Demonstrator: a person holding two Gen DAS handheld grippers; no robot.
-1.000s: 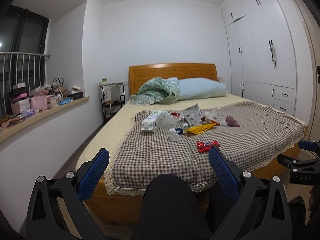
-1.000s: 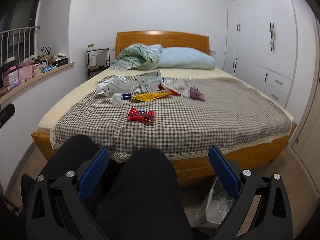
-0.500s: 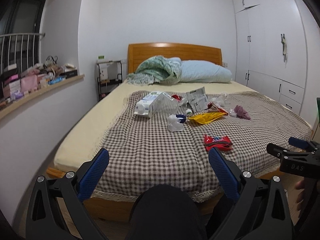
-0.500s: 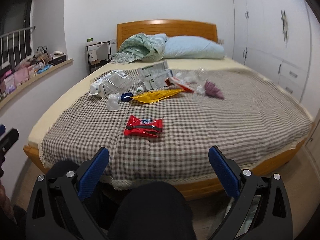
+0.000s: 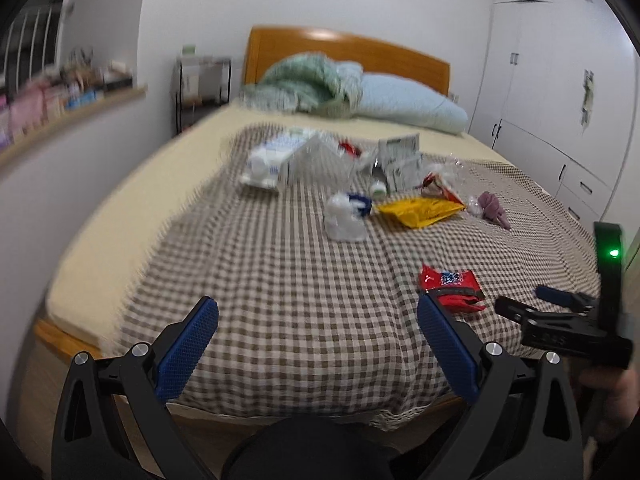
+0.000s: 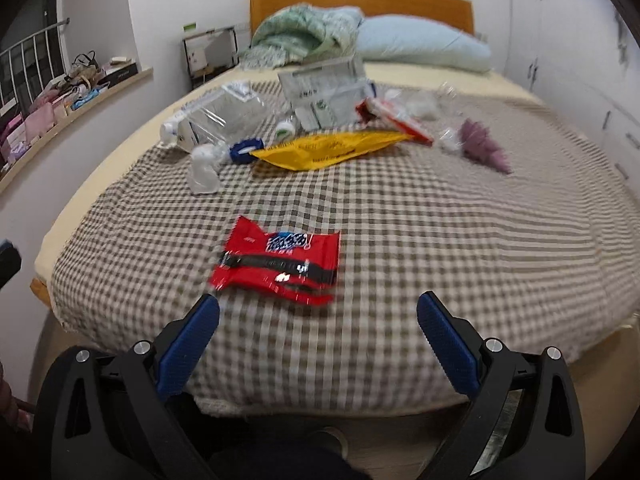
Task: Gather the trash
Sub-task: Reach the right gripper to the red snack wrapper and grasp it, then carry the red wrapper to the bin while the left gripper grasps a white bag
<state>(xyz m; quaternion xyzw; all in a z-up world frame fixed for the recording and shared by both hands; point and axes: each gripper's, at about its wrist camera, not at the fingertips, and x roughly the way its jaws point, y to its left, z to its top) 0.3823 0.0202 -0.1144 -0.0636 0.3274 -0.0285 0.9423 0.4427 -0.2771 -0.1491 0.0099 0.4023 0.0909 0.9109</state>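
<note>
Checked cloth [image 5: 280, 280] covers most of the bed [image 5: 120, 216] in the left wrist view, with a wooden headboard [image 5: 344, 52], a green blanket [image 5: 304, 80] and a pale pillow [image 5: 408, 104] at the far end. Trash lies in a loose cluster mid-bed: a clear carton [image 5: 280, 156], a white bottle [image 5: 342, 216], a yellow bag [image 5: 420, 210] and a purple wad [image 5: 494, 208]. A red wrapper [image 5: 450, 286] lies apart, nearer the foot, just beyond the right finger of the left gripper [image 5: 318, 316]. That gripper hangs over the near edge, jaws spread wide, holding nothing. The right gripper [image 5: 532, 300] shows at the right edge, side-on; its jaws appear parted.

Right wrist view: the same cloth [image 6: 440, 240] fills the frame. The red wrapper [image 6: 280, 260] lies flat directly ahead of the right gripper [image 6: 318, 316], whose blue fingers [image 6: 188, 344] stand wide apart and empty, short of it. The yellow bag [image 6: 328, 148], white bottle [image 6: 204, 168] and carton [image 6: 220, 116] lie farther back.
</note>
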